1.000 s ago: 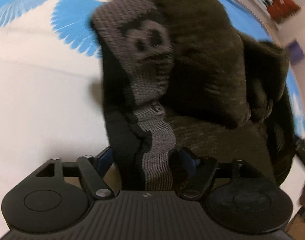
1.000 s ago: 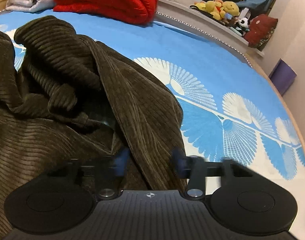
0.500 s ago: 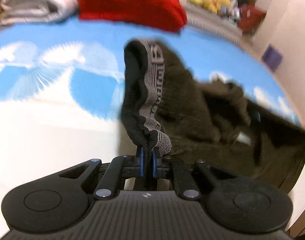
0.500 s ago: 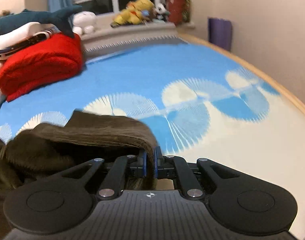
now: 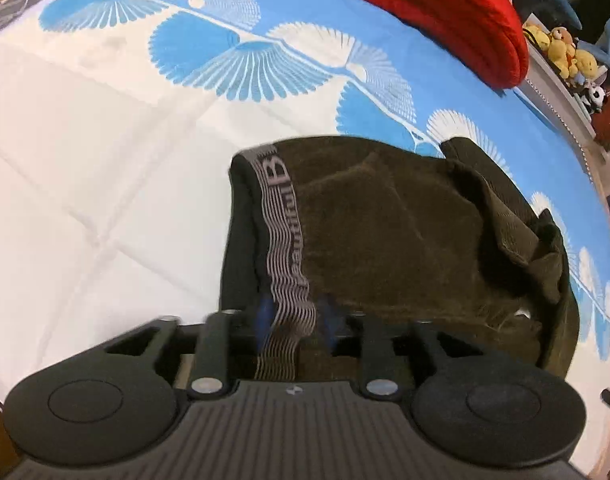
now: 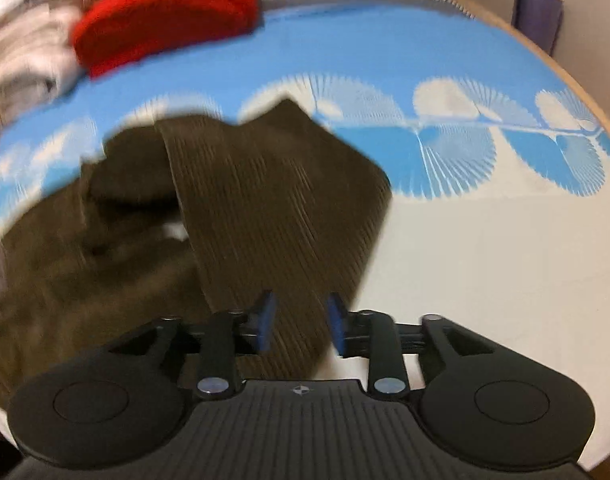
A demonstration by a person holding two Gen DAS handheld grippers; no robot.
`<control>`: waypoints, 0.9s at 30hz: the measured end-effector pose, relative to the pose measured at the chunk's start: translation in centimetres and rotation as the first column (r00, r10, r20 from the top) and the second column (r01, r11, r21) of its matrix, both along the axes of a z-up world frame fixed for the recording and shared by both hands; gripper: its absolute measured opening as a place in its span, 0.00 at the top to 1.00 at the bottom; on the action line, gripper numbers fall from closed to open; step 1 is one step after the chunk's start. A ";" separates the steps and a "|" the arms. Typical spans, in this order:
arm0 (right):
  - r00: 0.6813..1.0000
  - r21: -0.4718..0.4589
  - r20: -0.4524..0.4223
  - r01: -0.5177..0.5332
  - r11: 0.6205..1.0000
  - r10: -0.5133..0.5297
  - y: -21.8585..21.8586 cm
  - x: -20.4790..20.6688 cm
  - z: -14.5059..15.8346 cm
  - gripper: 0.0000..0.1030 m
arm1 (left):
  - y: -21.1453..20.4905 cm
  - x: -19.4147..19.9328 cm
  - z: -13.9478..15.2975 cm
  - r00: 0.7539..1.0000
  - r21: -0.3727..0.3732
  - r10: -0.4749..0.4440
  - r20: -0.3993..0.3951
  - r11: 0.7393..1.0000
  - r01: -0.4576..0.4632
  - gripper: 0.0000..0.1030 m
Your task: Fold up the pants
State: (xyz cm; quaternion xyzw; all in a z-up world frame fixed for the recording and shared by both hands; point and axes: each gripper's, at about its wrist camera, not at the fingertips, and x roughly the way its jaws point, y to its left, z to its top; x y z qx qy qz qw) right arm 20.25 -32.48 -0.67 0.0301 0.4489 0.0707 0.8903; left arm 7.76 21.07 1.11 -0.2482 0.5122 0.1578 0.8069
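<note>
Dark brown corduroy pants [image 5: 385, 232] lie bunched on the blue and white bedcover [image 5: 85, 160]. Their grey lettered waistband [image 5: 283, 216] runs down into my left gripper [image 5: 297, 316]. Its jaws are opening: the band passes between the parted blue pads [image 5: 265, 316], slack and not pinched. In the right wrist view a flat ribbed fold of the pants [image 6: 273, 200] leads into my right gripper [image 6: 301, 320]. These jaws are opening too, and the cloth sits loose between the blue pads [image 6: 267, 320]. The right wrist view is motion-blurred.
A folded red blanket [image 5: 445, 12] lies at the far side of the bed, with pale folded linen [image 6: 25, 52] beside it. Plush toys [image 5: 565, 48] sit on a ledge behind. The bed's wooden edge [image 6: 585, 92] curves at the right, and a purple object [image 6: 537, 12] stands beyond it.
Half a second ago both grippers were shut on the pants, left on the waistband, right on a fold. Now both jaws stand parted, and both hands have pulled up and back from the cloth.
</note>
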 end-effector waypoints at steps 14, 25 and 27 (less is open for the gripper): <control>0.985 -0.228 -0.007 -0.169 0.959 0.172 13.7 10.4 -4.1 0.50 | 2.4 2.6 -3.8 0.994 -0.068 0.046 -0.100 0.996 -0.053 0.35; 0.975 -0.426 -0.016 -0.209 0.880 0.224 17.1 13.4 -7.8 0.56 | 2.7 4.3 -7.0 0.980 -0.087 0.009 -0.199 0.996 -0.026 0.30; 0.977 -0.409 -0.009 -0.197 0.891 0.212 16.5 13.6 -7.8 0.72 | 2.4 4.6 -7.4 0.978 -0.080 0.000 -0.208 0.997 -0.017 0.29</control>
